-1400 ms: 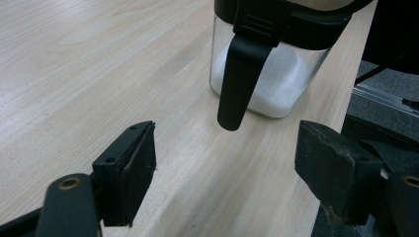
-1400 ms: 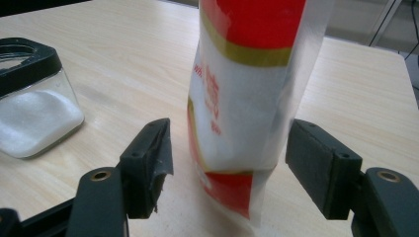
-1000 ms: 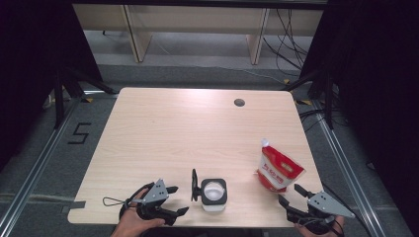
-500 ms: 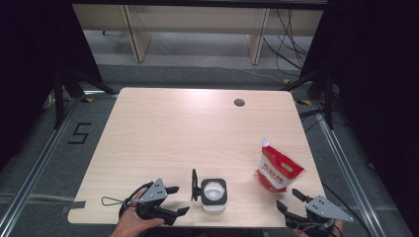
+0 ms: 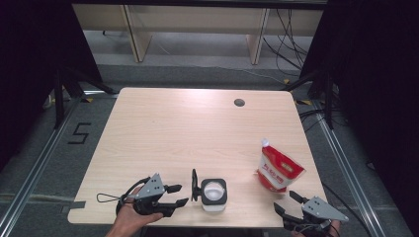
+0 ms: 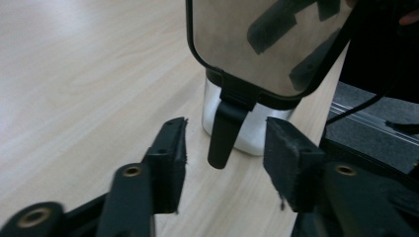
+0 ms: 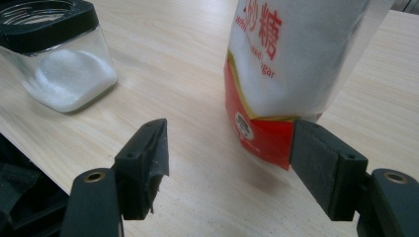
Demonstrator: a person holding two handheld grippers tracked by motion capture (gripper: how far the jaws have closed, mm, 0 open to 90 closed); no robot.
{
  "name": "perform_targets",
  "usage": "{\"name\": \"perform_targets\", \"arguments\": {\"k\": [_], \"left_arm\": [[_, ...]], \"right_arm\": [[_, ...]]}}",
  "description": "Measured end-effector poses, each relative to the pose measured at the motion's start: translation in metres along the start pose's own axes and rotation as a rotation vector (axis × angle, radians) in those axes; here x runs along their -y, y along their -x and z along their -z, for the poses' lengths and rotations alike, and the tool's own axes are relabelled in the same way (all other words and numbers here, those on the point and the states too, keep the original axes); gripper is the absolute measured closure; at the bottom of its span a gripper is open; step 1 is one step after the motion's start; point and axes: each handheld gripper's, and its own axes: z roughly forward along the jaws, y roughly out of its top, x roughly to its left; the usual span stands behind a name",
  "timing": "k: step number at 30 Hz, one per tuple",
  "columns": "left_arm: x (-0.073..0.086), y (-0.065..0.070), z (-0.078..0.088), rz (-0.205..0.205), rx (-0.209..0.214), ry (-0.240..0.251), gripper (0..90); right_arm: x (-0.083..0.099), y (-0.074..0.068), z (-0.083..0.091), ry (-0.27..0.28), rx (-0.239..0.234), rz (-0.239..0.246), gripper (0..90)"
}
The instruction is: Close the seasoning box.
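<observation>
While standing near the front edge of the table (image 5: 163, 123), with its hinged lid (image 5: 194, 178) swung upright on the left side, the jar (image 5: 214, 195) serves as the landmark here. Clear-walled, black-collared, part filled with white grains, as seen in the right gripper view (image 7: 59, 59). Just left of the jar, in the high view: the left gripper (image 5: 174, 195), held in a hand (image 5: 129, 219) at the table's front edge, pointing at the open lid. Seen along that gripper (image 6: 225, 153) in the left gripper view: jaws half spread, having just been closing, with the lid's black latch tab (image 6: 222, 133) hanging between the pads and touching neither. Above the tab, the shiny inner face of the lid (image 6: 257, 44); behind it, the jar's glass base (image 6: 249, 133). To the right of the jar, well apart from it: the red and white sugar bag (image 5: 277, 169), standing upright. In front of the bag, at the table's front right corner: the right gripper (image 5: 289, 203), aimed at it. In the right gripper view, jaws of that gripper (image 7: 230, 153) spread wide, empty, with the bag's red lower corner (image 7: 262, 133) just ahead of the right pad, contact not clear. Jar (image 7: 59, 59) off to the upper left there.
</observation>
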Motion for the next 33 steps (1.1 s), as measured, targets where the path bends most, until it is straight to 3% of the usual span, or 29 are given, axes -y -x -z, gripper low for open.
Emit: {"name": "perform_targets", "arguments": {"k": [5, 6, 7, 8, 9, 10, 14, 15, 17, 19, 22, 24, 25, 29, 30, 33], "left_arm": [[-0.005, 0.001, 0.008, 0.005, -0.034, 0.029, 69.4], [-0.006, 0.000, 0.009, -0.020, -0.044, 0.025, 72.9], [-0.007, 0.000, 0.009, -0.023, -0.043, 0.032, 76.1], [-0.007, 0.002, 0.009, -0.011, -0.048, 0.035, 78.0], [-0.009, 0.003, 0.009, -0.016, -0.049, 0.034, 79.9], [-0.010, 0.003, 0.010, -0.035, -0.042, 0.028, 81.8], [-0.016, 0.008, 0.011, -0.021, -0.024, 0.048, 88.3], [-0.018, 0.007, 0.011, -0.049, -0.026, 0.039, 89.0], [-0.021, 0.009, 0.010, -0.036, -0.021, 0.051, 89.3], [-0.025, 0.009, 0.011, -0.048, -0.024, 0.050, 89.4], [-0.030, 0.011, 0.009, -0.039, -0.014, 0.059, 89.3], [-0.033, 0.011, 0.008, -0.048, -0.012, 0.067, 89.3], [-0.034, 0.012, 0.008, -0.049, -0.009, 0.067, 89.3], [-0.039, 0.014, 0.004, -0.054, -0.002, 0.077, 89.2], [-0.039, 0.014, 0.003, -0.060, -0.001, 0.075, 89.2], [-0.041, 0.014, 0.003, -0.056, -0.007, 0.071, 89.1]], "right_arm": [[0.000, -0.001, -0.001, -0.003, -0.003, 0.010, 32.6], [0.000, -0.005, 0.001, -0.014, 0.014, -0.022, 32.6], [0.000, -0.003, 0.000, -0.003, 0.010, 0.014, 32.6], [0.000, -0.004, 0.001, -0.007, 0.016, 0.000, 32.6], [-0.001, -0.005, 0.001, -0.009, 0.020, -0.005, 32.6], [-0.001, -0.002, 0.000, -0.008, 0.014, 0.023, 32.6], [-0.002, 0.000, -0.001, 0.007, 0.024, 0.030, 32.6], [-0.002, 0.000, -0.001, 0.006, 0.024, 0.030, 32.6], [-0.001, 0.000, -0.001, 0.009, 0.022, 0.031, 32.3], [-0.001, -0.002, -0.001, -0.002, 0.004, 0.000, 32.2], [-0.001, -0.003, -0.002, 0.002, -0.006, -0.002, 32.1], [-0.001, -0.002, -0.001, 0.002, -0.002, 0.005, 31.9], [-0.001, -0.001, -0.002, 0.014, 0.012, 0.033, 31.7], [-0.001, 0.000, -0.001, 0.011, 0.018, 0.036, 31.6], [-0.001, -0.003, -0.002, 0.003, -0.004, -0.002, 31.6], [-0.002, -0.003, -0.001, 0.005, -0.001, 0.009, 31.6]]}}
